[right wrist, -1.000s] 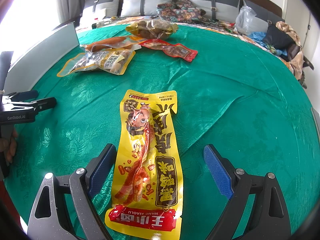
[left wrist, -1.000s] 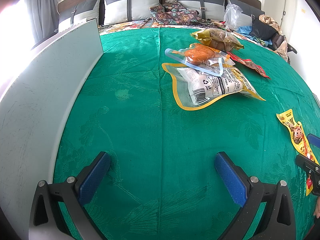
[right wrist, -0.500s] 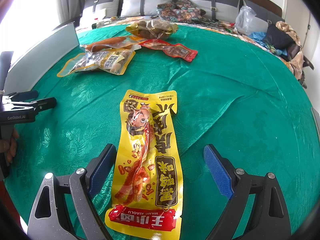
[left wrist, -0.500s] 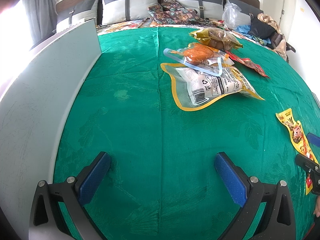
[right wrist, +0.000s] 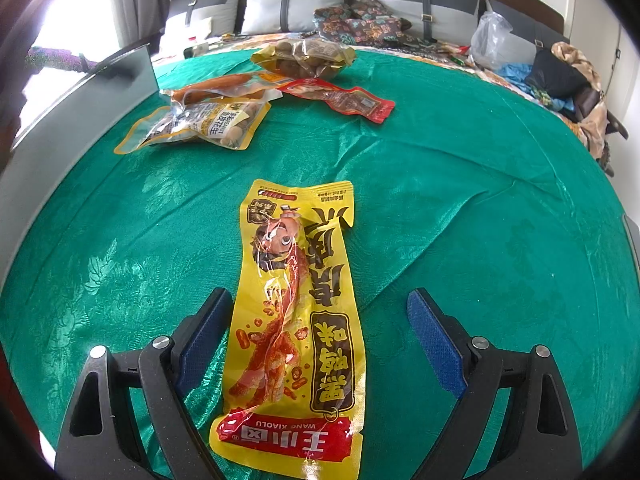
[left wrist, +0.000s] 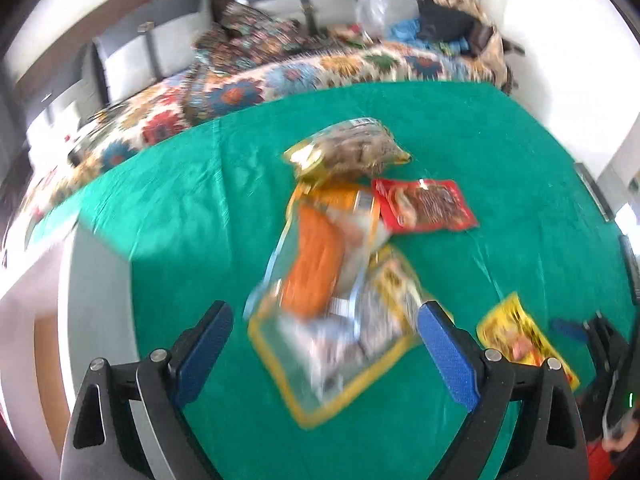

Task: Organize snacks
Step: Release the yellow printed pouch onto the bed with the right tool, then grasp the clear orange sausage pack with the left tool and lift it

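Note:
My left gripper is open, raised over a yellow-edged nut pouch with an orange sausage pack lying on it; the view is blurred. Beyond lie a red snack pack and a gold bag of round snacks. My right gripper is open, its jaws on either side of a long yellow snack packet flat on the green cloth. That packet also shows in the left wrist view. The same pile shows far left in the right wrist view.
A grey-white board stands along the left edge of the cloth, also in the right wrist view. A patterned quilt, grey pillows and bags lie beyond the cloth.
My left gripper has lifted and moved forward and right, now over the pile of pouches, with motion blur. The right gripper and the yellow packet have not moved.

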